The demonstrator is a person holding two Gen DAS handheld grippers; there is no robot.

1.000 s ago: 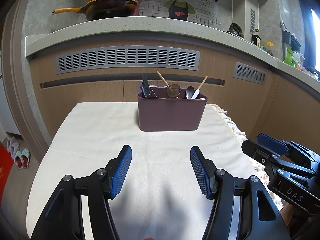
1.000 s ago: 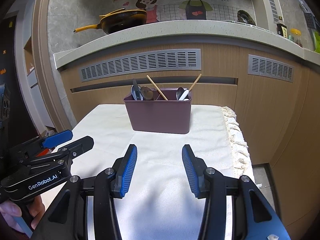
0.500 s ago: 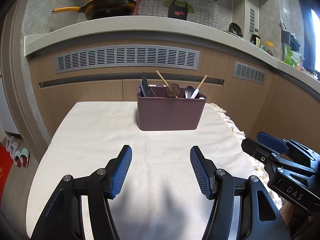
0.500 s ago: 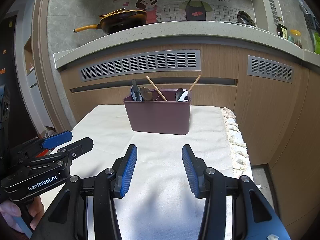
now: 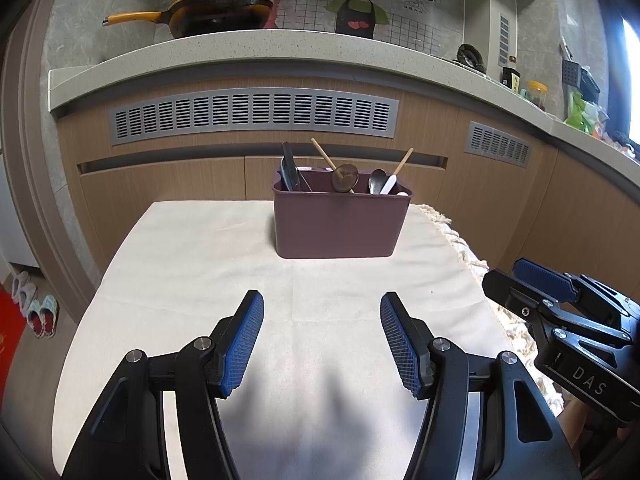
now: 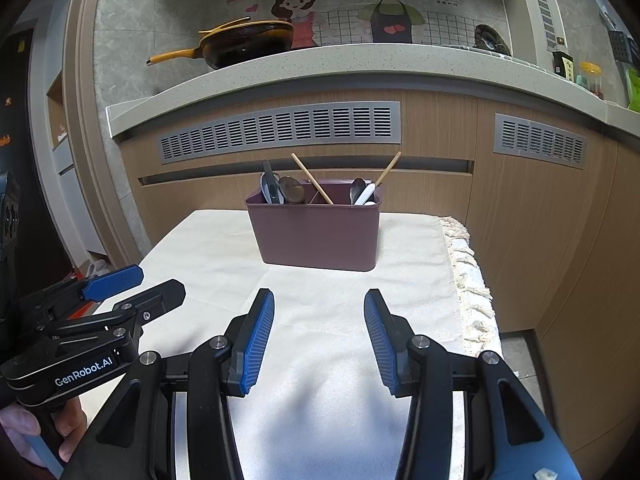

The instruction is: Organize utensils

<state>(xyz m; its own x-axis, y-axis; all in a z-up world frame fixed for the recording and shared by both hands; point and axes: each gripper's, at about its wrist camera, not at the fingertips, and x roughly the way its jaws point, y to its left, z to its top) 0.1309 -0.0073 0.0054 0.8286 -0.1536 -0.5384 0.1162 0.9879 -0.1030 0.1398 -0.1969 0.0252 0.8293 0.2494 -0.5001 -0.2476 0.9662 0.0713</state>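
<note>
Your left gripper (image 5: 322, 340) hangs over the near part of the worktop (image 5: 192, 264) w/ jaws spread wide, nothing between the blue pads, only bare cream cloth below. Your right gripper (image 6: 319, 338) sits the same way: jaws apart, empty, pointing down at the cloth.

Each gripper shows in the other's view: the right one at the right edge of the left wrist view, off the fringed side of the cloth; the left one at the left edge of the right wrist view, w/ your hand (image 6: 48, 432) wrapped round its handle.

The utensil holder (image 5: 340, 224), a maroon plastic bin, stands upright at the far end of the worktop, about centred ahead of both grippers and well apart from them. The utensils are already in it:
- a dark flat-handled piece (image 5: 289, 168) at the left end, standing up
- a brown wooden spoon (image 5: 344, 177) near the middle, bowl up, w/ a thin wooden stick (image 5: 324, 155) leaning left behind it
- a metal spoon (image 5: 377, 180) and a white spoon (image 5: 389, 184) on the right side, plus a second wooden stick (image 5: 403, 161) leaning right

Can't tell whether the bin has inner dividers.

Behind it runs a wood-front cabinet w/ grey vents; a yellow-handled frying pan (image 5: 216, 14) rests on the stone counter above. Slippers (image 5: 34, 308) lie on the floor at left.
</note>
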